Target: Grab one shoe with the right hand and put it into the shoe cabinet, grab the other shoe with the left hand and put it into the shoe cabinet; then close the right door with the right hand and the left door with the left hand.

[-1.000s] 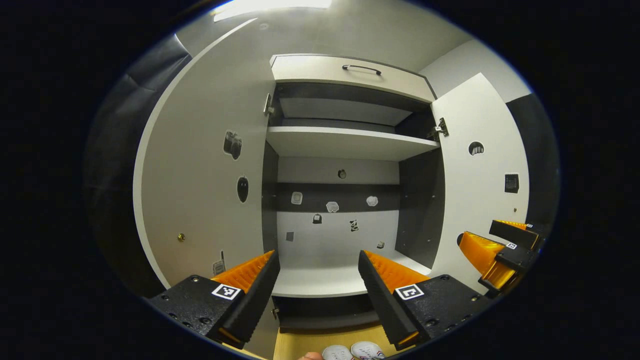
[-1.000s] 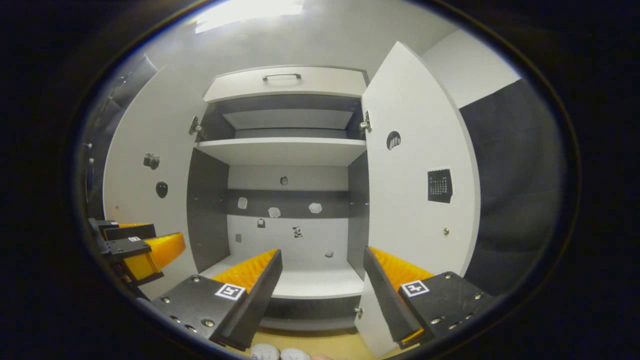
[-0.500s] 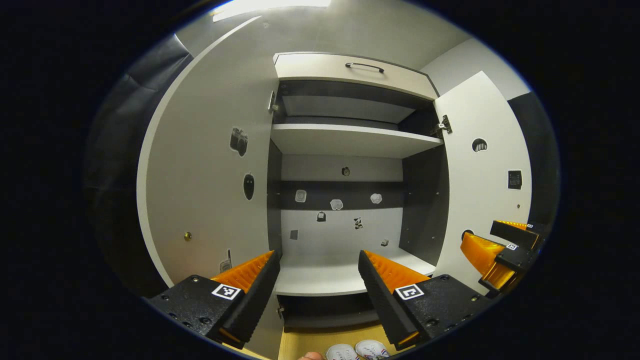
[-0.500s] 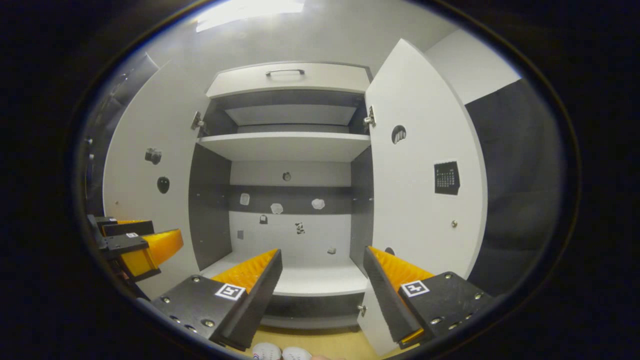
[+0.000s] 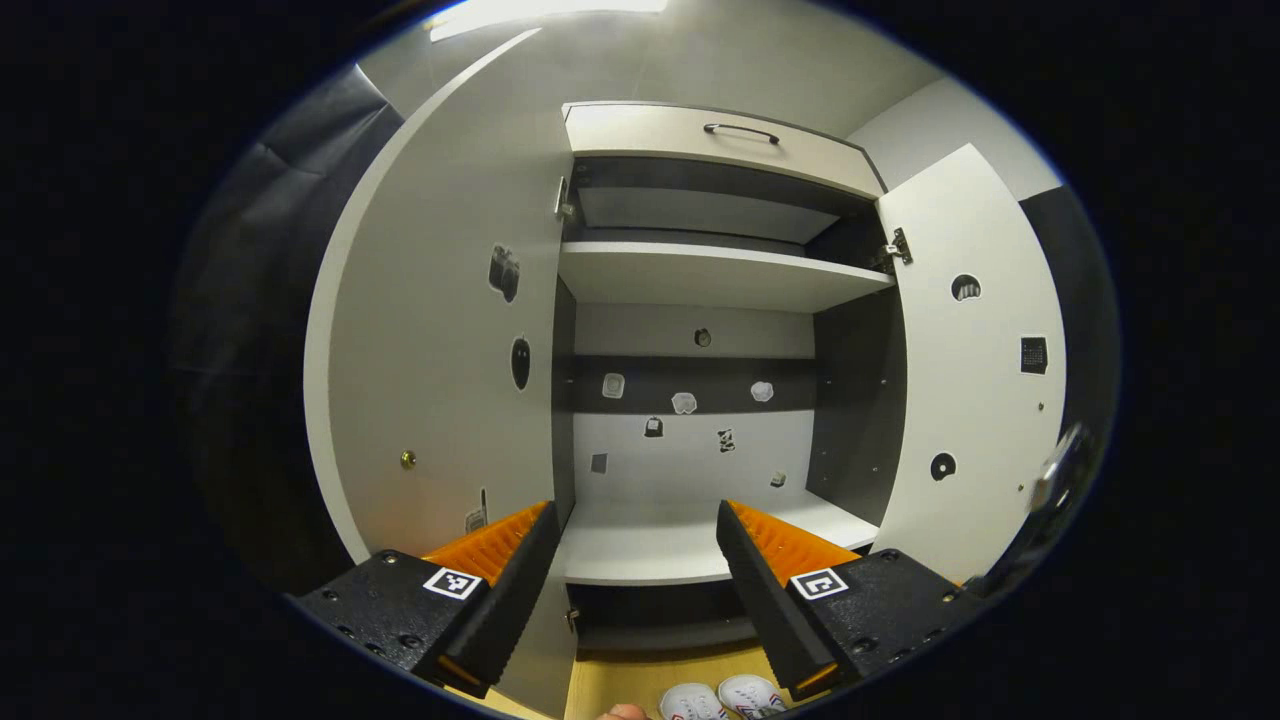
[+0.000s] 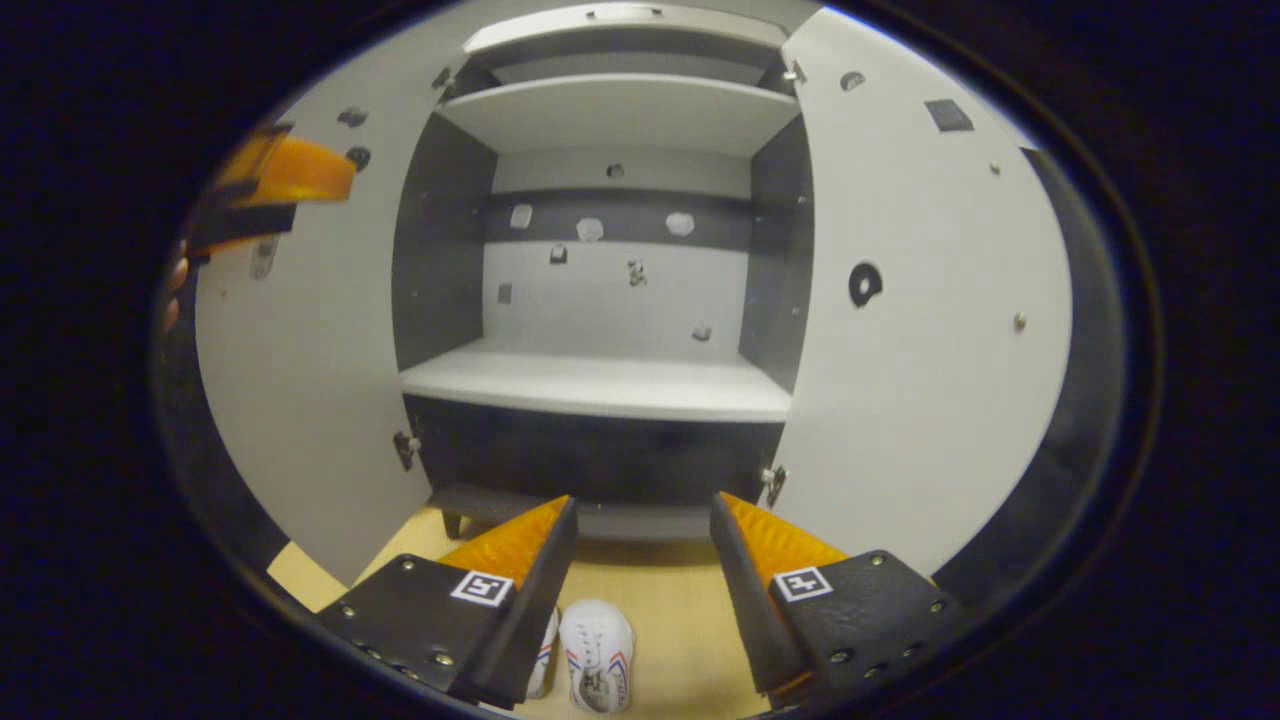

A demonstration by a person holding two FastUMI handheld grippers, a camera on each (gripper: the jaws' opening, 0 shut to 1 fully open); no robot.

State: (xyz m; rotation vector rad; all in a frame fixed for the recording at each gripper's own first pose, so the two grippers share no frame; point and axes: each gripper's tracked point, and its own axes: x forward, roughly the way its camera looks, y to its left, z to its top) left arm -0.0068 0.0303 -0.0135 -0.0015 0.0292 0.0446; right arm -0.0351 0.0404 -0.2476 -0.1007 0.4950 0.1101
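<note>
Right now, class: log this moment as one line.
stage: reaching | right tongs: open above shoes | left tongs: open | cabinet doors: open

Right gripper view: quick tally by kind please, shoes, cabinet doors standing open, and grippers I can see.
Shoes: 2, white, on the floor between the right gripper's fingers
Open doors: 2, left door and right door
Grippers: 2, right gripper and left gripper
Total: 6
</note>
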